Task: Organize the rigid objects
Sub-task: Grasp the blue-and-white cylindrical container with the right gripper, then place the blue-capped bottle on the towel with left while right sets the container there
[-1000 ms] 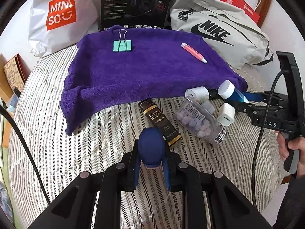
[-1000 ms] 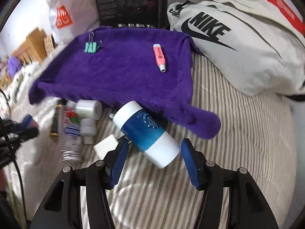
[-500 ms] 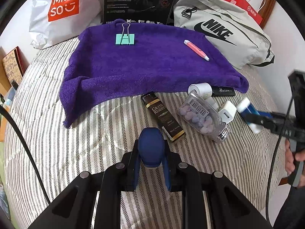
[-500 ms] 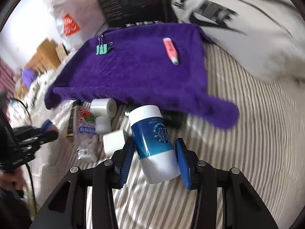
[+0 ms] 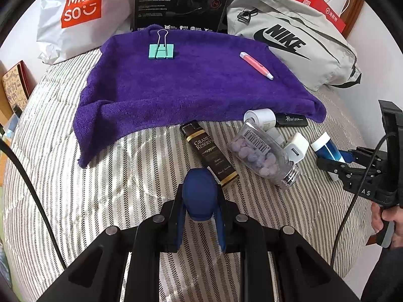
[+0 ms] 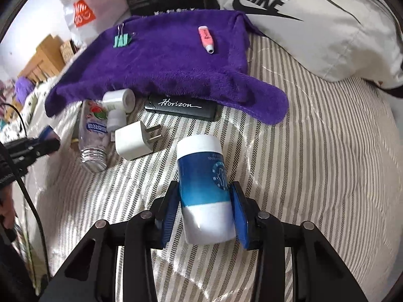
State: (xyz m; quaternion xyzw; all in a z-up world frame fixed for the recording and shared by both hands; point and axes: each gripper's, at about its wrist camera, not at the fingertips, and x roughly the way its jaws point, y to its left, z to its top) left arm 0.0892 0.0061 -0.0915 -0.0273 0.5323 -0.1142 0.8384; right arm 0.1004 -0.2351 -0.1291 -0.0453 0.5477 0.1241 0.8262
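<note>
Both grippers grip above the striped bed (image 5: 100, 176): left (image 5: 200, 201) a blue piece (image 5: 199, 196), right (image 6: 205, 209) a blue-white bottle (image 6: 204, 183).

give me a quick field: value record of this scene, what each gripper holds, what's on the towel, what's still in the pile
left gripper: shut on a dark blue rounded object
right gripper: shut on the blue and white bottle
purple towel: green binder clip, pink highlighter
pile on striped bedding: white charger plug, clear bottle, Horizon case, white roll, Grand Reserve box
</note>
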